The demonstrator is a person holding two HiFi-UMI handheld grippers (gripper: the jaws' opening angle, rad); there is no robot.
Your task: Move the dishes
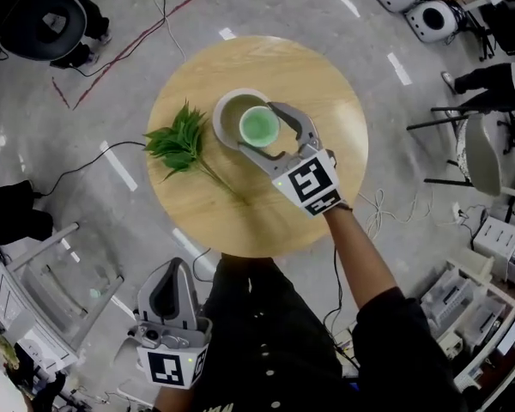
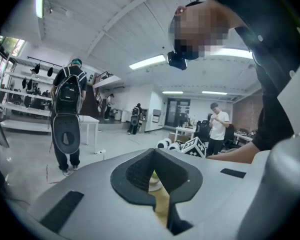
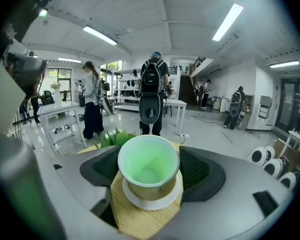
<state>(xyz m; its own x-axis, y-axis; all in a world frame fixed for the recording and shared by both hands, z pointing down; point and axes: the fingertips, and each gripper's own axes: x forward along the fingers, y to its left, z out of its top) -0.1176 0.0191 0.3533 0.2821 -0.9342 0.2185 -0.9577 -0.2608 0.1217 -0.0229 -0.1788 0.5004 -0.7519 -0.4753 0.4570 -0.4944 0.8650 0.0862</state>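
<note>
A pale green cup (image 1: 259,127) stands upright on a white saucer (image 1: 226,115) near the middle of the round wooden table (image 1: 240,217). My right gripper (image 1: 259,130) reaches in from the lower right and is open, one jaw on each side of the cup, close to its rim. In the right gripper view the cup (image 3: 149,166) fills the gap of that gripper (image 3: 151,171) and rests on the saucer (image 3: 151,203). My left gripper (image 1: 175,266) hangs off the table at the lower left, shut and empty. In its own view the left gripper (image 2: 157,185) shows only a narrow slit.
A green leafy sprig (image 1: 180,142) lies on the table's left part, its stem running toward the saucer. Cables (image 1: 86,166) cross the floor on the left. Chairs (image 1: 485,148) and shelving (image 1: 485,312) stand to the right. A person with a backpack (image 3: 152,91) stands beyond the table.
</note>
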